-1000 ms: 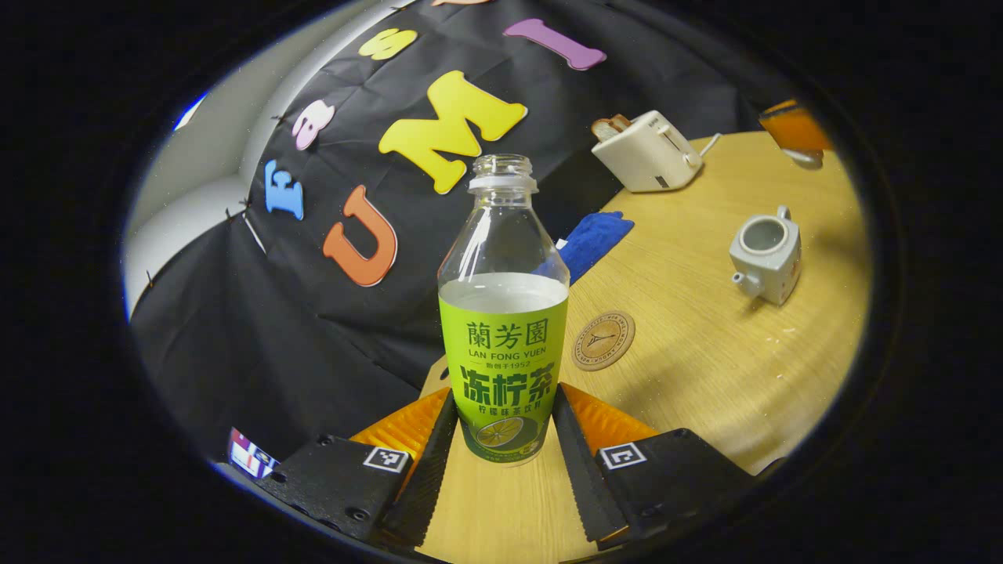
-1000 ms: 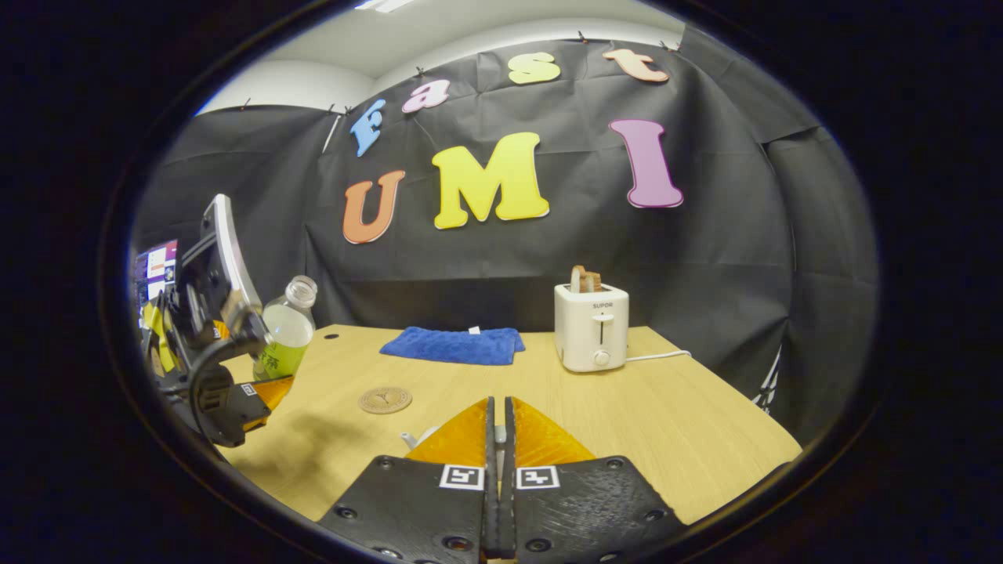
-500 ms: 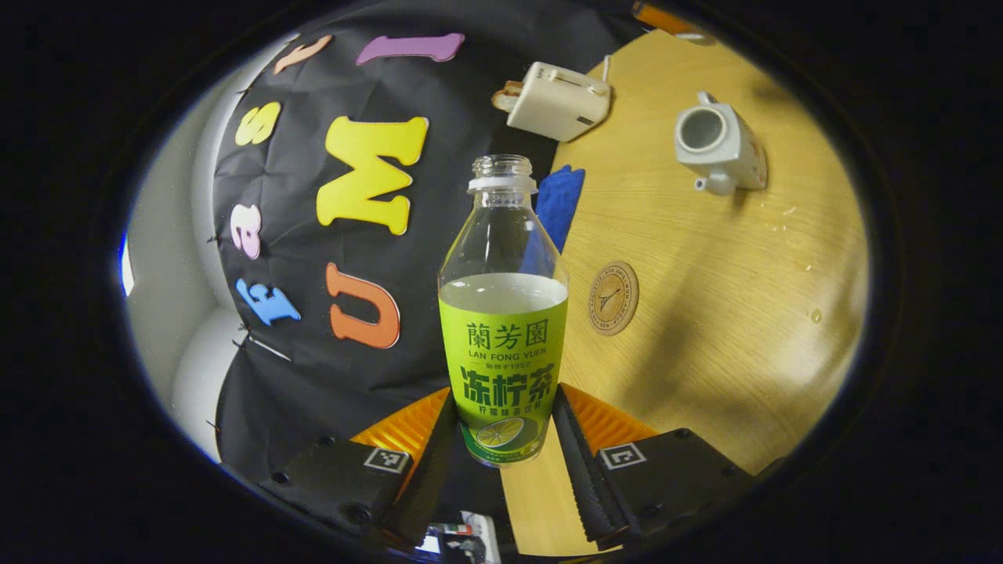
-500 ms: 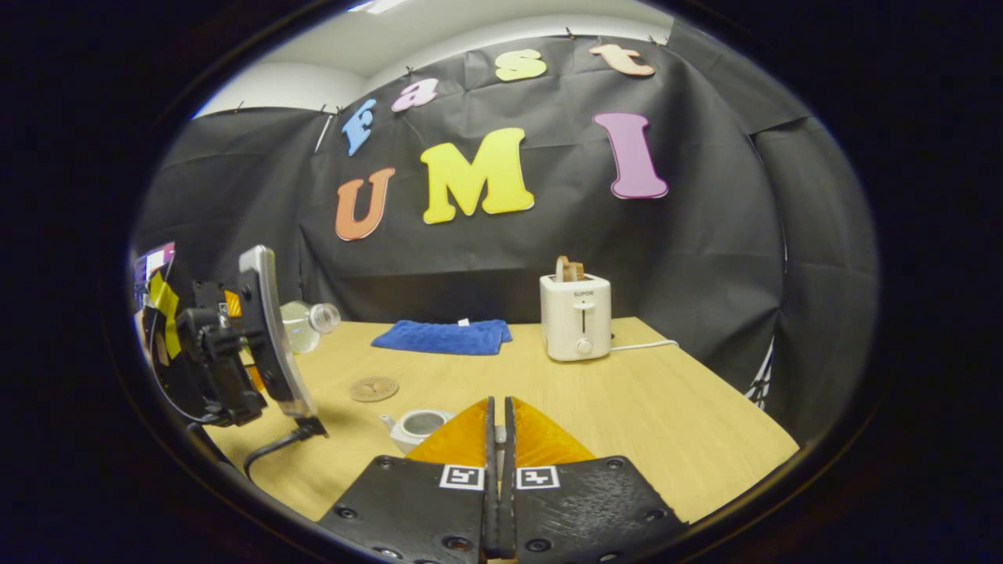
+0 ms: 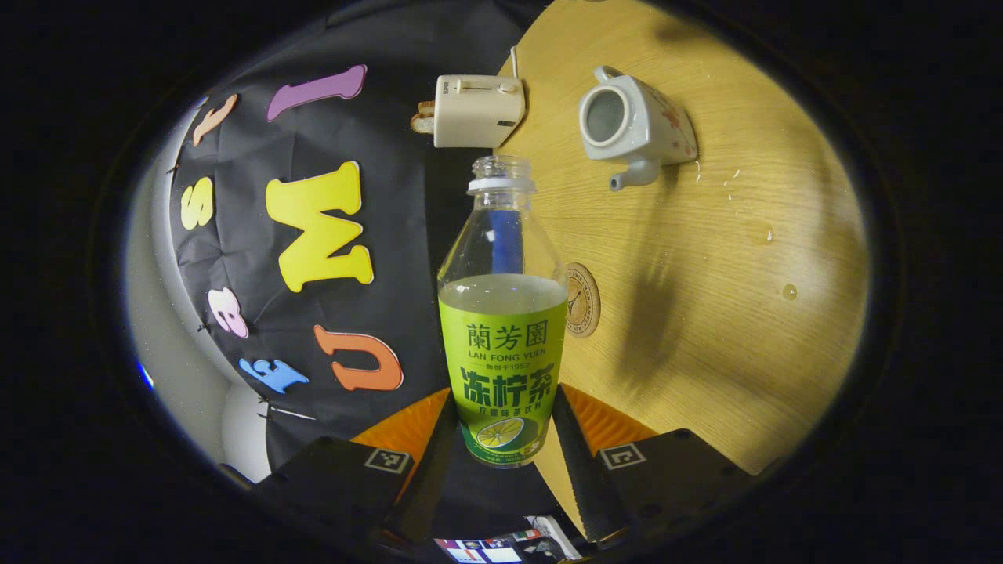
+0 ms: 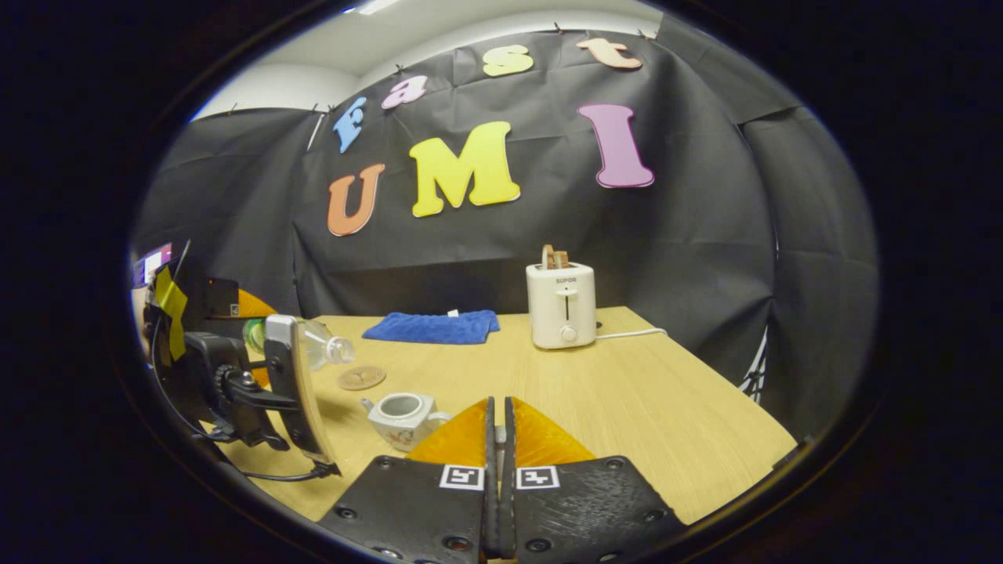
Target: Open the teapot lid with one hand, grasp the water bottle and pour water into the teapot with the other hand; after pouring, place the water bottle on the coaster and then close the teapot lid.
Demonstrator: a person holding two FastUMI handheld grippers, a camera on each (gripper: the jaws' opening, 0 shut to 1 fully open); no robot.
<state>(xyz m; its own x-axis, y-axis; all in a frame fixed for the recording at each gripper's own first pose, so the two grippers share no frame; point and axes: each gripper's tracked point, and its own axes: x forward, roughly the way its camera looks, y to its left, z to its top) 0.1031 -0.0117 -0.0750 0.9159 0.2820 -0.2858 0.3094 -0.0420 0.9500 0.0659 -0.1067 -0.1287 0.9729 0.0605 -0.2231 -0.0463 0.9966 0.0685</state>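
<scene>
My left gripper (image 5: 501, 427) is shut on the lower part of an uncapped water bottle (image 5: 503, 313) with a green label, about half full. In the right gripper view the bottle (image 6: 317, 348) lies almost level above the table, its mouth pointing toward the white teapot (image 6: 401, 415). The teapot (image 5: 635, 129) stands with no lid on, a little beyond the bottle's mouth. A round cork coaster (image 5: 584, 300) lies on the table behind the bottle. My right gripper (image 6: 495, 407) is shut above the teapot's right side, with a pale sliver of the lid (image 6: 496, 448) pinched between its fingers.
A white toaster (image 6: 560, 313) with toast in it stands at the back of the wooden table (image 5: 744, 274), its cord trailing right. A blue cloth (image 6: 431, 327) lies at the back left. A few water drops (image 5: 787, 291) dot the table near the teapot.
The left gripper has tipped the bottle from near upright to almost level and carried it closer to the teapot. The right gripper has stayed shut and drawn back a little from the teapot.
</scene>
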